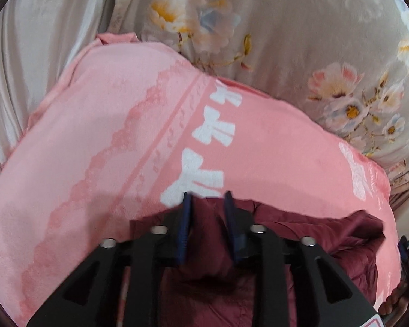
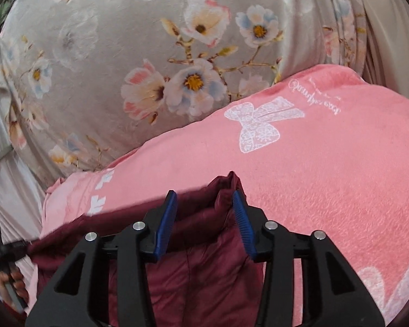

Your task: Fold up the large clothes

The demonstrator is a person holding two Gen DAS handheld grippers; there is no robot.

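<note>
A dark maroon padded garment (image 1: 300, 231) lies on a pink blanket (image 1: 95, 136) printed with white bows. My left gripper (image 1: 207, 199) hovers over the garment's far edge with its blue pads apart; maroon fabric shows in the gap, and the pads do not squeeze it. In the right wrist view the same garment (image 2: 204, 272) lies below my right gripper (image 2: 204, 196). That gripper is also open, with a raised fold of the hem (image 2: 230, 179) standing loose between its pads. The pink blanket (image 2: 327, 190) stretches away to the right.
A grey floral bed cover (image 1: 313, 27) (image 2: 95, 54) lies beyond the blanket. Pale satin fabric (image 1: 27, 54) hangs at the left. A person's hand (image 2: 13, 280) holding the other gripper's handle shows at the left edge of the right wrist view.
</note>
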